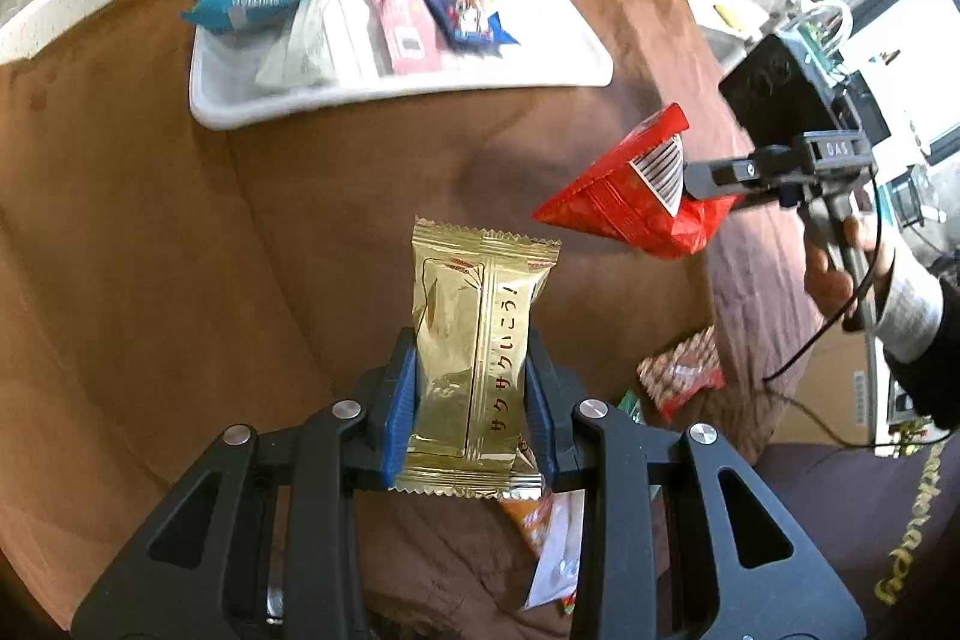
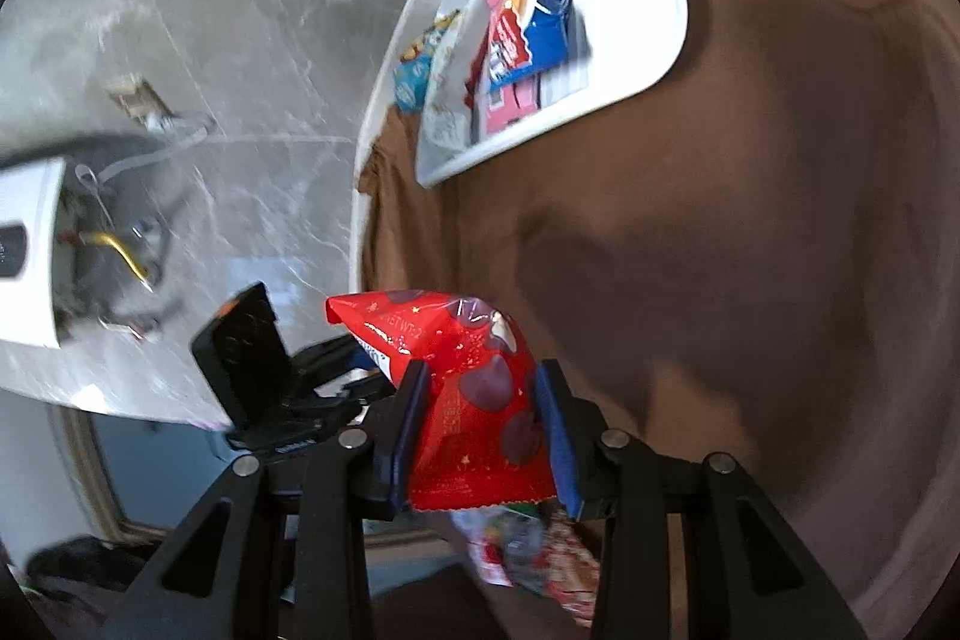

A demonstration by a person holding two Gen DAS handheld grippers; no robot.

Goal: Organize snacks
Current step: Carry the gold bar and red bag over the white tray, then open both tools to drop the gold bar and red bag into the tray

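Brown cloth (image 1: 150, 220) (creased) covers white table (image 1: 90, 4).

Gold snack packet (image 1: 474, 358) gleams, shiny foil with crimped zigzag ends, pinched by matt black plastic fingers with blue rubbery-looking pads (image 1: 401, 400) and bright metal pins. Red pouch (image 2: 480, 400), glossy crinkled film catching light. Brown cloth (image 1: 150, 250) underneath, soft, matt, suede-like nap. White tray (image 1: 390, 97), smooth plastic, ribbed floor; wrappers inside look slick
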